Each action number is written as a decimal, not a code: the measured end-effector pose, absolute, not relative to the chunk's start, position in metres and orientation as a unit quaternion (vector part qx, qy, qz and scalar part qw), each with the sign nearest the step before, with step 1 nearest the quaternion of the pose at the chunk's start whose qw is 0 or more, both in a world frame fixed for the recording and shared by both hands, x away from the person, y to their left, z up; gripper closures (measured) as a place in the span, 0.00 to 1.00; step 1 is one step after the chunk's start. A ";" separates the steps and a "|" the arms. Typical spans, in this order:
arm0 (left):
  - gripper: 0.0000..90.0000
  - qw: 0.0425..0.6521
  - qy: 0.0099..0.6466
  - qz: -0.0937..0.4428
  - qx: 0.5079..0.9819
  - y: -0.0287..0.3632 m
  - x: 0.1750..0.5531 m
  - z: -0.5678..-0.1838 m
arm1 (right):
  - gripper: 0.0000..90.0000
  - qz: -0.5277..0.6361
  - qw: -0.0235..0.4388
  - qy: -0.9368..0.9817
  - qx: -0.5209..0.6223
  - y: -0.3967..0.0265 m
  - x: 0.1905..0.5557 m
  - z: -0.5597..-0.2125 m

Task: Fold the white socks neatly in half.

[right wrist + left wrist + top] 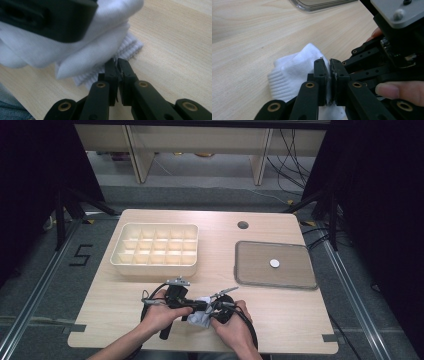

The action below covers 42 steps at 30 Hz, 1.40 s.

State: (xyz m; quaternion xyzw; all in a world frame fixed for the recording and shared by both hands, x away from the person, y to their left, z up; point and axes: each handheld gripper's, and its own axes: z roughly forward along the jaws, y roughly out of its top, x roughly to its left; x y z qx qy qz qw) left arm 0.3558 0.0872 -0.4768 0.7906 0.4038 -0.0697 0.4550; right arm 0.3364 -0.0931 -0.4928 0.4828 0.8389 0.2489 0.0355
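Note:
A white sock [199, 319] lies bunched on the wooden table [280, 310] near its front edge, between both grippers. My left gripper [329, 63] is shut, with the sock's fabric [292, 72] pinched between its jaws. In the high view this left gripper [196, 308] points right, toward the other hand. My right gripper [117, 62] is shut on the edge of the sock's ribbed cuff [127, 47], low over the tabletop. In the high view the right gripper [210, 311] meets the sock from the right. The folded body of the sock [100, 42] hangs from the left gripper's black jaw above.
A cream tray [155, 265] divided into several compartments stands at the back left. At the right is a flat grey tray [250, 270] with a small white disc [274, 263] in it. A round cable hole [243, 225] sits near the far edge. Both hands rest close together at the front.

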 end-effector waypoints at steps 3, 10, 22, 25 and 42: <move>0.93 0.448 0.400 -0.071 0.796 0.084 0.355 -0.482 | 0.96 0.250 0.034 0.838 0.484 -0.093 0.337 -0.493; 0.93 0.445 0.392 -0.063 0.803 0.080 0.352 -0.487 | 0.93 0.259 0.027 0.832 0.490 -0.096 0.337 -0.493; 0.92 0.441 0.386 -0.044 0.809 0.076 0.348 -0.487 | 0.80 0.310 0.040 0.790 0.528 -0.118 0.364 -0.454; 0.92 0.439 0.379 -0.043 0.813 0.076 0.348 -0.487 | 0.78 0.315 0.023 0.785 0.532 -0.113 0.367 -0.455; 0.91 0.440 0.375 -0.040 0.815 0.074 0.346 -0.488 | 0.93 0.292 -0.039 0.787 0.542 -0.105 0.373 -0.468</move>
